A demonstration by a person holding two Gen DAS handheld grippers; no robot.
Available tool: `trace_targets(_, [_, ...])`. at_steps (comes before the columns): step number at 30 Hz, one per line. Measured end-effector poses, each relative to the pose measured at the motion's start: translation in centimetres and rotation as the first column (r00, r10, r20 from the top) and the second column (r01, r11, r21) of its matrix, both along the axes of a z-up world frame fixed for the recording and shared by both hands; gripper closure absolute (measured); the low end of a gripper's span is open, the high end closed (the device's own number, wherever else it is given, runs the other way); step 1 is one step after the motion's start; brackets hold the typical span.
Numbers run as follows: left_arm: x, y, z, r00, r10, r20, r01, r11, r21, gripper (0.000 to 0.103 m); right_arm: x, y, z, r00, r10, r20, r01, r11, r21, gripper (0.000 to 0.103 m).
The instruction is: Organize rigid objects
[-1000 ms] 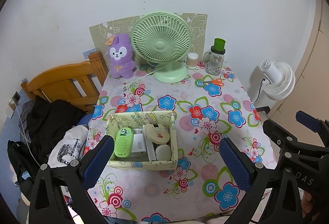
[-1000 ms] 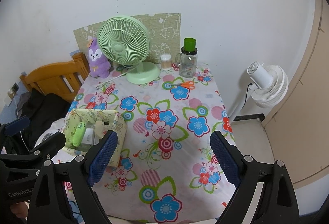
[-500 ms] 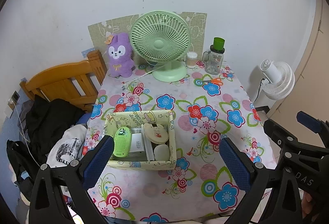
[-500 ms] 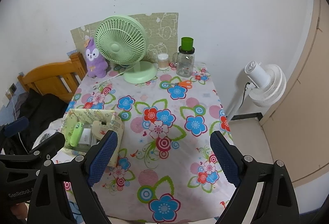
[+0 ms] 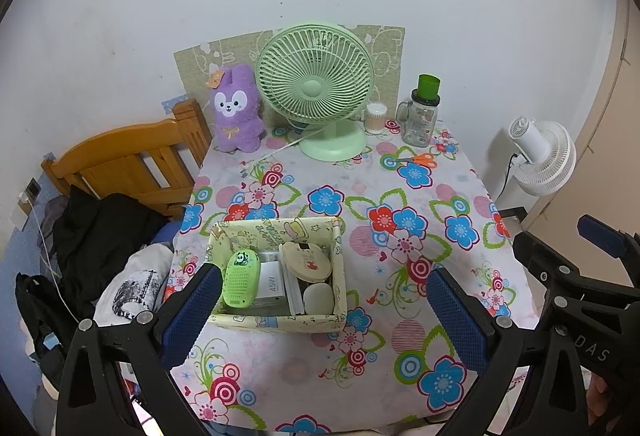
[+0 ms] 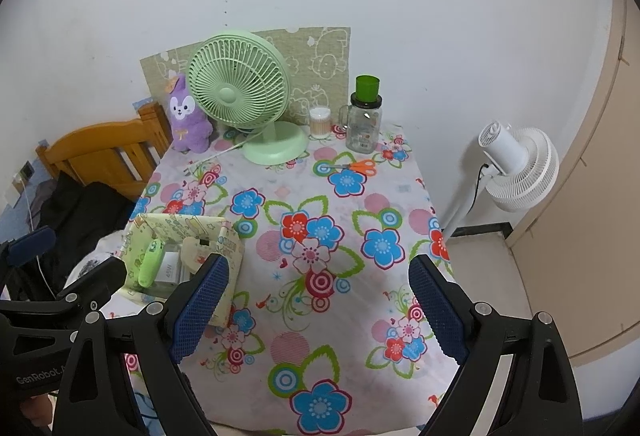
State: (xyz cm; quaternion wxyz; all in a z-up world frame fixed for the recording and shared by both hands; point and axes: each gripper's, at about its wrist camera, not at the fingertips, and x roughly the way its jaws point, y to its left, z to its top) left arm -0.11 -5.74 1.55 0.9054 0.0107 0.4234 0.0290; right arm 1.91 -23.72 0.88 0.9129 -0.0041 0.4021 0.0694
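Two open grippers hover above the near edge of a flowered table, a filled box just ahead of the left one.

The left gripper (image 5: pixel 320 310) has its jaws wide and empty; the box (image 5: pixel 276 320) sits at the table's near left edge, just beyond and between its fingers, so the left hand is the nearer one. The right gripper (image 6: pixel 316 310) is also wide and empty, over bare cloth, with the box past its left finger. The box holds a green case (image 5: pixel 240 278) lying long axis front to back, a white charger (image 5: pixel 272 282), a round cream piece (image 5: pixel 306 262) and a pale egg shape (image 5: pixel 319 298). Loose scissors (image 6: pixel 358 167) lie near the far right corner, well apart from both grippers. A green fan (image 5: pixel 316 88), plush toy (image 5: pixel 236 110), swab jar (image 5: pixel 376 116) and bottle (image 5: pixel 420 116) line the far edge. Nothing blocks the way across the cloth.
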Motion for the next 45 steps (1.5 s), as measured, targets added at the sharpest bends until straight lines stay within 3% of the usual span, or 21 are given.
trace_targets(45, [0.28, 0.36, 0.13, 1.000, 0.001, -0.001, -0.001, 1.000, 0.008, 0.000, 0.84, 0.27, -0.20, 1.000, 0.009, -0.003, -0.009, 1.000, -0.012, 0.010])
